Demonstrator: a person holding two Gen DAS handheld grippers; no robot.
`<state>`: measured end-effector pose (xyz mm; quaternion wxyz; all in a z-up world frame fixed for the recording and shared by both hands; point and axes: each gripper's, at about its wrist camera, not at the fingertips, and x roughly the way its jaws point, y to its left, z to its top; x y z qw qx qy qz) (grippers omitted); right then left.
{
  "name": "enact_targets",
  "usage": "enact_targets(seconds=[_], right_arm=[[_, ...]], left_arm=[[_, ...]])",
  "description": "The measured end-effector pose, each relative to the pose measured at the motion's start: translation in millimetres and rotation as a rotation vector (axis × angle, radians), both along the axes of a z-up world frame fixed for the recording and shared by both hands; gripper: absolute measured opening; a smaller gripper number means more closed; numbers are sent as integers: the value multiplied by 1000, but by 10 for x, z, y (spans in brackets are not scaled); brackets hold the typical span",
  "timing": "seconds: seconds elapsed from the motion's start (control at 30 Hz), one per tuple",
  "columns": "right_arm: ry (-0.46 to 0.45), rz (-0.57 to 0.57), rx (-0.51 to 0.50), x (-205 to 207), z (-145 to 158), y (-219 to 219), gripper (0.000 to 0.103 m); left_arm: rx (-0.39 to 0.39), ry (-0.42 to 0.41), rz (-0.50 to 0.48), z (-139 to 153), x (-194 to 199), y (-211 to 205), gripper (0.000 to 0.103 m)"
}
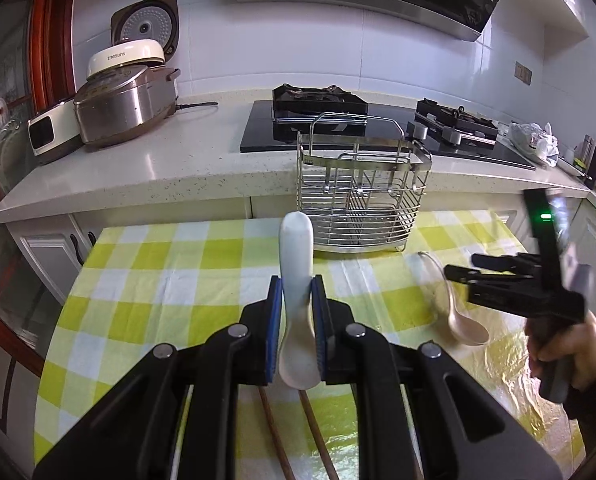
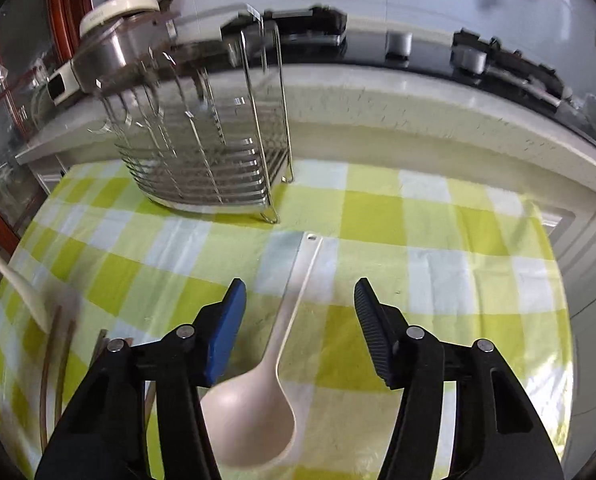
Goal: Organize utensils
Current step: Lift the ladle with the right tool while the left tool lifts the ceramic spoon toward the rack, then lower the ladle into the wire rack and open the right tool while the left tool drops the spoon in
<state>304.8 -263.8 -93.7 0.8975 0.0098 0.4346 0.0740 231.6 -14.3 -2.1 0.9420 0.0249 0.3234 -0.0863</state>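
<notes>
Left wrist view: the left claw [image 1: 297, 300] is clamped on a white ceramic spoon [image 1: 297, 280], its blue pads pressing the handle from both sides, the handle pointing toward 12 o'clock and the bowl sitting back between the fingers at 6 o'clock. Straight ahead at 12 o'clock, a wire utensil rack [image 1: 362, 196] stands on the bench's green checked cloth [image 1: 158, 280]. Brown chopsticks [image 1: 298, 432] lie on the cloth below the claw, at 6 o'clock. At 3 o'clock, the right claw [image 1: 460, 270] hovers just above a beige plastic spoon [image 1: 458, 316] that lies on the cloth, and the person's hand [image 1: 566, 356] grips its handle. Behind, a kitchen counter carries a rice cooker [image 1: 126, 108] at 10 o'clock and a gas hob [image 1: 318, 120] at 12 o'clock.

Right wrist view: the right claw [image 2: 300, 320] is spread wide and holds nothing. The beige plastic spoon [image 2: 258, 400] lies on the cloth between its fingers, bowl toward 6 o'clock, handle running to 12 o'clock, touching neither pad as far as can be seen. The wire utensil rack [image 2: 210, 140] stands at 11 o'clock, blurred. The chopsticks [image 2: 54, 368] lie at 8 o'clock.
</notes>
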Motion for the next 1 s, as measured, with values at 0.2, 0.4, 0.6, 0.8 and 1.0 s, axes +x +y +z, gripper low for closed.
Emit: enact_targets(seconds=[0.2,0.4,0.6,0.8,1.0], right_arm=[[106,-4,-65,327,-215,123,45],[102,-31,-84,374,-310,173,18],[35,-33,-47,167,-218,140,9],[-52,-33,-6,-104,78,105,6],[-147,-31,17,-294,454,88,6]], left_arm=[[-6,-9,11,32,64,50,15],[-3,1,14,-2,130,111,15],[-16,-1,19,-5,150,143,15],[-31,-7,1,7,113,101,15],[-22,-18,-19,65,111,-19,15]])
